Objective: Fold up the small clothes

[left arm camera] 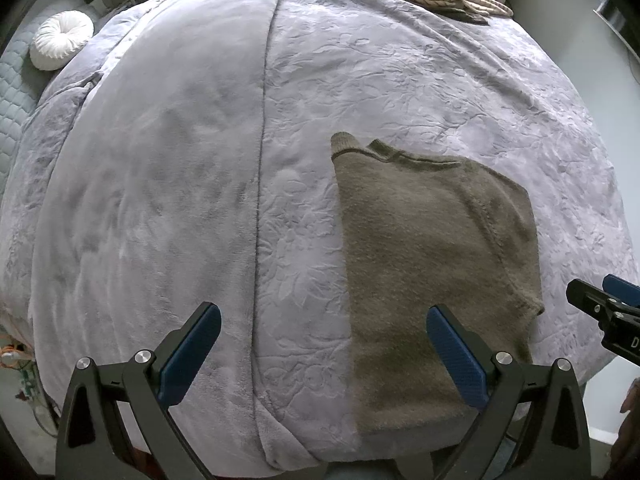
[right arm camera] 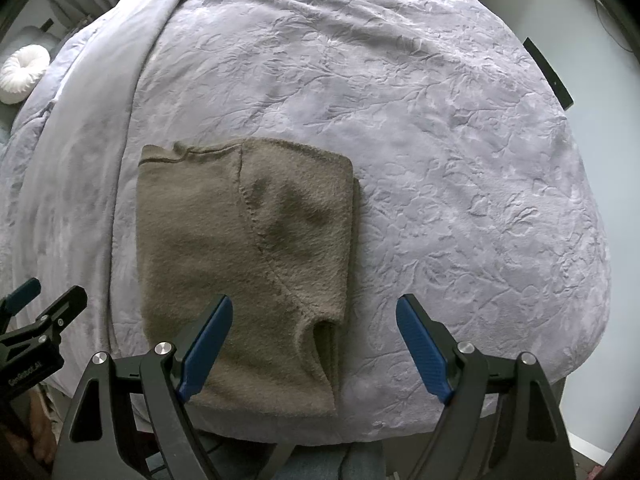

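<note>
I see the sweater (right arm camera: 244,264) lying folded on the bed (right arm camera: 460,160), both tools, left (left arm camera: 324,354) and right (right arm camera: 314,350), open above it, holding nothing; it looks soft and light, so I would pinch the near hem corners

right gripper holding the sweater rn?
No: in the right wrist view the right gripper stands open above the folded olive sweater, its blue pads spread apart and clamped on nothing.
</note>
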Demonstrator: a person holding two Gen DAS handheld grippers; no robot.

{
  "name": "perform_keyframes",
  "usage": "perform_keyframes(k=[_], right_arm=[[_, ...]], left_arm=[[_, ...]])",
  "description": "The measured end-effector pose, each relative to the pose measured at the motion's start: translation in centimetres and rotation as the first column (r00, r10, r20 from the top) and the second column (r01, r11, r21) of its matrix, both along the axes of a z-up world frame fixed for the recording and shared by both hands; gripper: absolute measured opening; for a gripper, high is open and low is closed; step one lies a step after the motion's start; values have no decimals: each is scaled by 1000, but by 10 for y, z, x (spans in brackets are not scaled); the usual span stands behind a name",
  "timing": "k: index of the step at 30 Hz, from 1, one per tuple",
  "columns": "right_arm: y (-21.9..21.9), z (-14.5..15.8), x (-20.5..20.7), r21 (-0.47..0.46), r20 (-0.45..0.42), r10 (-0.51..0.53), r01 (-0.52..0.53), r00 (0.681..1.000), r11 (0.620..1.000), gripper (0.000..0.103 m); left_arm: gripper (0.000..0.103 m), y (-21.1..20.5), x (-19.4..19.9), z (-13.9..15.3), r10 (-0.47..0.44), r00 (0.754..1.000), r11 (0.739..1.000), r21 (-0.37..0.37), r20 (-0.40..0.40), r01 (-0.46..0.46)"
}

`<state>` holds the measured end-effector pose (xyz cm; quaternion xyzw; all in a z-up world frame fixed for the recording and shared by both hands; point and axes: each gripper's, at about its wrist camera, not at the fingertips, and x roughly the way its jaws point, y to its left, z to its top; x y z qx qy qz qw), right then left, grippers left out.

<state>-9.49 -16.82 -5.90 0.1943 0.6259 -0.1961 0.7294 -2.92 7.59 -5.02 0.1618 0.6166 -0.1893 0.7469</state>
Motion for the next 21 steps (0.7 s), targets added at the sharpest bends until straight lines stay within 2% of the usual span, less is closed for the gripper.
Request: perform_keyframes(k=[21], right_arm=[[0, 0, -1, 2, 0, 0, 0, 1000, 1000, 86]], left_arm=[[103, 0, -3, 1, -4, 1000, 999, 33, 21, 3]])
